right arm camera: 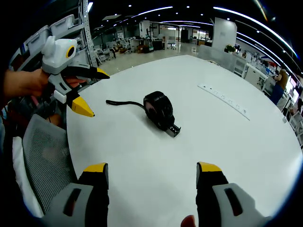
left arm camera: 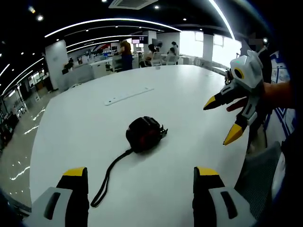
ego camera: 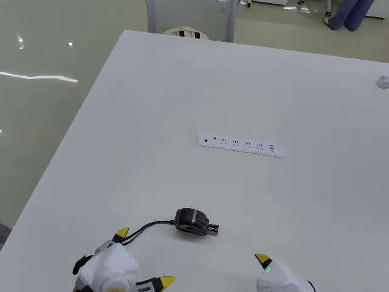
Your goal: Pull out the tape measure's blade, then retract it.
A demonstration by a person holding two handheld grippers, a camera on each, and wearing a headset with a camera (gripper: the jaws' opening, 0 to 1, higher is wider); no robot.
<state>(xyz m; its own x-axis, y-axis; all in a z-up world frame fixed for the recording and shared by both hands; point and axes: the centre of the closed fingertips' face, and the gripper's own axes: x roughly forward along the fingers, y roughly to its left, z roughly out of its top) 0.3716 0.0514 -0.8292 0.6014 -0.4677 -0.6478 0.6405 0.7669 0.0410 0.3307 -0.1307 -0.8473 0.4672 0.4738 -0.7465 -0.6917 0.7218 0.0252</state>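
Note:
A black tape measure [ego camera: 193, 221] lies on the white table [ego camera: 182, 91] near its front edge, its blade fully wound in and its hook end pointing right. A thin black wrist strap [ego camera: 146, 228] trails off to its left. My left gripper [ego camera: 144, 257] hovers just left of and nearer than the case, open with nothing between its yellow tips. My right gripper [ego camera: 273, 277] sits to the case's lower right, also open and apart from it. In the left gripper view the tape measure [left arm camera: 144, 133] lies ahead of the gripper [left arm camera: 140, 172]. In the right gripper view the tape measure [right arm camera: 158, 109] lies ahead of the gripper [right arm camera: 152, 167].
A white power strip [ego camera: 239, 144] lies flat in the middle of the table, beyond the tape measure. A grey mesh chair [right arm camera: 42, 151] stands at the near edge. The table's left edge drops to a glossy floor [ego camera: 48, 91]. People stand far off in the room.

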